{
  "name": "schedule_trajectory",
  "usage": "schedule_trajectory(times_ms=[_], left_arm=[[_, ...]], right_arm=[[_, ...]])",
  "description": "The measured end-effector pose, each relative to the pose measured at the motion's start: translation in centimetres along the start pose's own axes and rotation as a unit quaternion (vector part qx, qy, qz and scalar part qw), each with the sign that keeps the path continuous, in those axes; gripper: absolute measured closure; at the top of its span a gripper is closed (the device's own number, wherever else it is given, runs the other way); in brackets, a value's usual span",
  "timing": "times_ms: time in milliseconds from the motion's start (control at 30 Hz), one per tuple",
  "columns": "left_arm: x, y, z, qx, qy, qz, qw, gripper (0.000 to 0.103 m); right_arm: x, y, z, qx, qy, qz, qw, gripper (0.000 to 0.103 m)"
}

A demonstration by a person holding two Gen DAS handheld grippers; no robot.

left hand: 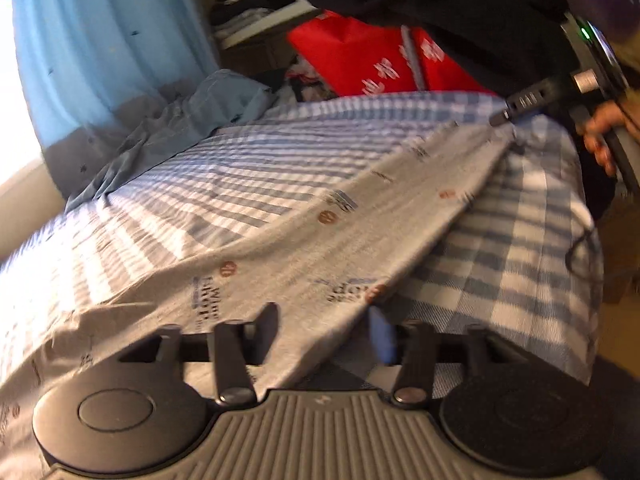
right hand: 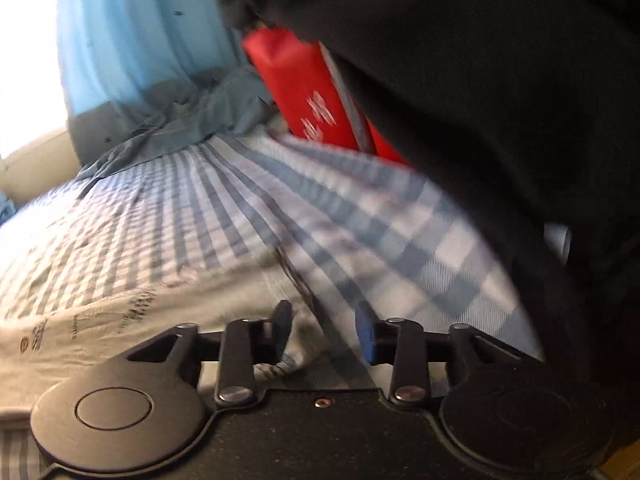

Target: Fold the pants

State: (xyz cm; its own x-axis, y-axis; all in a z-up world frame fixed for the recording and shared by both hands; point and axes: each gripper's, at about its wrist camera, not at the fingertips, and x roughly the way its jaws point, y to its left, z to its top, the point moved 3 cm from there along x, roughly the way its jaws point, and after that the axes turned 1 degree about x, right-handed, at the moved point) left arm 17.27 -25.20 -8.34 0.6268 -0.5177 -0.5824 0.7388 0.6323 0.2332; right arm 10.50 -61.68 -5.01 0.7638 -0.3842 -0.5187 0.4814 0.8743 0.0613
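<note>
The pants [left hand: 304, 240] are light grey with small printed logos and lie stretched across the blue checked bedspread [left hand: 224, 168]. My left gripper [left hand: 324, 332] has its fingers apart around one end of the cloth. My right gripper [left hand: 504, 116] shows far right in the left wrist view, at the other end of the pants. In the right wrist view the right gripper [right hand: 326, 336] has its fingers apart with a bunched edge of the pants [right hand: 132, 312] between them. Both views are blurred.
A blue curtain [left hand: 108, 48] hangs at the far left over a crumpled grey-blue cloth [left hand: 172, 128]. A red bag [left hand: 372, 56] stands beyond the bed. Dark clothing [right hand: 480, 100] fills the right side. The bed edge drops off at right.
</note>
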Motion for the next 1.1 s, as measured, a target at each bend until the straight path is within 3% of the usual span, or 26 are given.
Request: schedule_trajectory(times_ms=[100, 200, 267, 367, 433, 533, 600, 733, 833, 933, 967, 1033, 1100], left_arm=[[-1.3, 3.0, -0.6, -0.075, 0.002, 0.027, 0.9968, 0.032], [-1.8, 7.5, -3.0, -0.149, 0.033, 0.087, 0.9844, 0.032], [-2.0, 10.6, -5.4, -0.18, 0.064, 0.132, 0.9727, 0.032], [-3.7, 15.0, -9.0, -0.22, 0.083, 0.155, 0.9593, 0.027], [-5.5, 17.5, -10.5, -0.245, 0.076, 0.157, 0.9538, 0.023], [-7.5, 20.9, -12.0, -0.244, 0.043, 0.187, 0.9506, 0.019], [-8.4, 23.1, -12.9, -0.257, 0.024, 0.213, 0.9423, 0.017], [-9.0, 28.5, -13.4, -0.328, -0.011, 0.227, 0.917, 0.015], [-8.7, 31.8, -13.6, -0.372, -0.043, 0.214, 0.9024, 0.015], [-7.5, 33.7, -14.7, -0.396, -0.053, 0.202, 0.8941, 0.017], [-7.0, 33.8, -15.3, -0.401, -0.059, 0.199, 0.8925, 0.017], [-6.0, 33.7, -16.9, -0.412, -0.056, 0.19, 0.8895, 0.017], [-6.1, 34.1, -17.4, -0.432, -0.05, 0.178, 0.8829, 0.017]], right_arm=[[-0.8, 3.1, -0.3, -0.064, -0.014, 0.025, 0.998, 0.027], [-0.5, 6.4, -1.8, -0.142, -0.004, 0.045, 0.989, 0.02], [0.7, 7.5, -2.9, -0.179, 0.022, 0.037, 0.983, 0.019], [1.4, 7.1, -2.8, -0.159, 0.028, -0.002, 0.987, 0.009], [0.8, 8.1, -1.6, -0.157, 0.012, -0.007, 0.987, 0.013], [0.6, 12.9, 0.4, -0.176, -0.003, 0.074, 0.982, 0.012], [1.6, 17.7, 1.7, -0.176, 0.014, 0.157, 0.972, 0.01], [5.2, 29.5, 3.1, -0.144, 0.075, 0.332, 0.929, 0.012], [7.2, 38.8, 2.9, -0.153, 0.117, 0.411, 0.891, 0.025], [8.7, 46.2, 1.9, -0.186, 0.167, 0.442, 0.862, 0.038], [9.1, 47.9, 1.4, -0.195, 0.185, 0.441, 0.856, 0.041], [9.4, 50.0, 0.6, -0.219, 0.196, 0.425, 0.856, 0.06], [8.0, 50.4, -0.2, -0.246, 0.166, 0.412, 0.861, 0.094]])
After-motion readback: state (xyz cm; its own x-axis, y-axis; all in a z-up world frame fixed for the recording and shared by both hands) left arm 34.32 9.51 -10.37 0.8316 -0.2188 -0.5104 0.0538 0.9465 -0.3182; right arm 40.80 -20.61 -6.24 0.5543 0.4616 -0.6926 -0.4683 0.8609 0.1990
